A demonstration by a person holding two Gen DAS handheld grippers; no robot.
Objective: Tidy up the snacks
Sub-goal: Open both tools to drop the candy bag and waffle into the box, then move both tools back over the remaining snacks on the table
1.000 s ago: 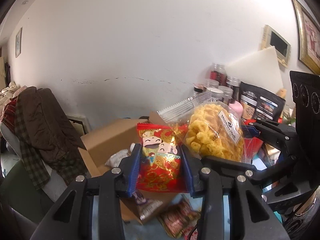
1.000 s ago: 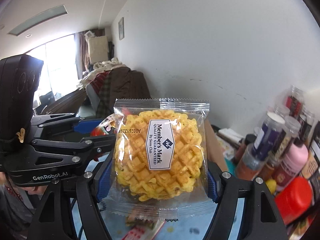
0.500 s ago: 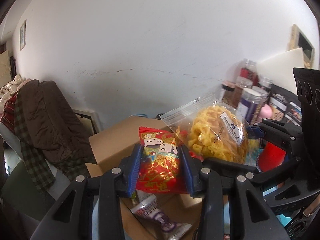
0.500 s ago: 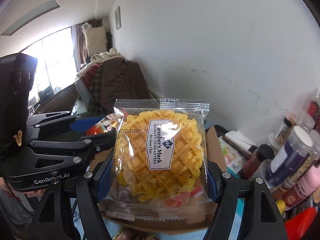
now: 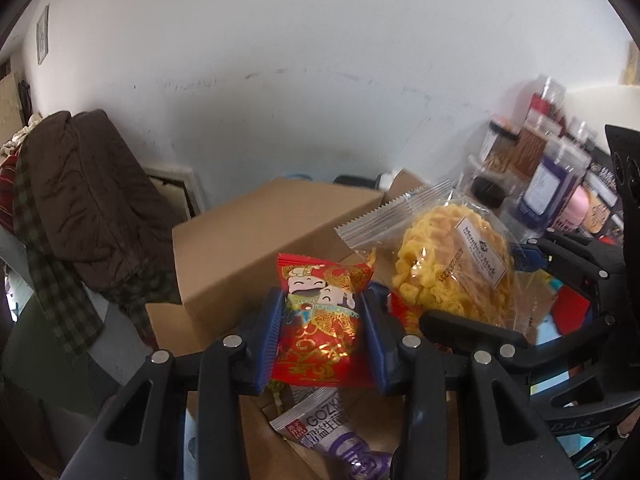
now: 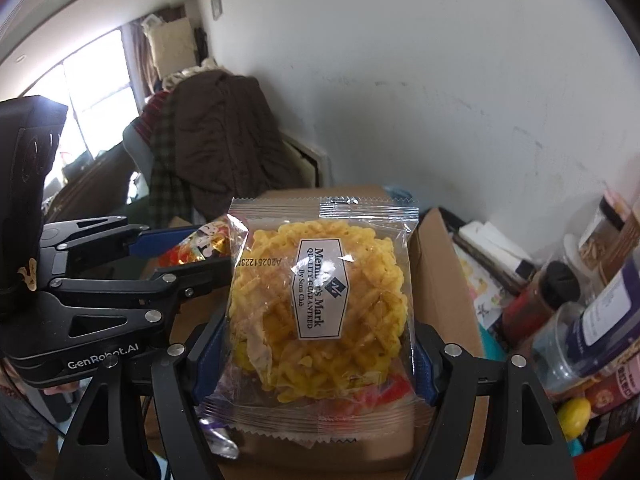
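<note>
My left gripper (image 5: 322, 336) is shut on a small red and gold snack packet (image 5: 320, 328) with cartoon faces. My right gripper (image 6: 316, 344) is shut on a clear packet holding a round yellow waffle biscuit (image 6: 320, 312) with a white label. Both hang over an open cardboard box (image 5: 264, 248), side by side. In the left wrist view the waffle packet (image 5: 452, 268) shows to the right of the red one. In the right wrist view the left gripper (image 6: 180, 252) sits at the left with the red packet (image 6: 196, 248). A purple-and-white snack packet (image 5: 328, 436) lies inside the box below.
Jars and bottles (image 6: 592, 304) crowd the right side beside the box. A raised box flap (image 6: 440, 276) stands between box and jars. A brown coat (image 5: 88, 200) hangs over a chair at the left. A white wall (image 5: 300, 60) is behind.
Both grippers have moved forward and down over the cardboard box, still holding their packets. The box interior and the purple packet now fill the lower view.
</note>
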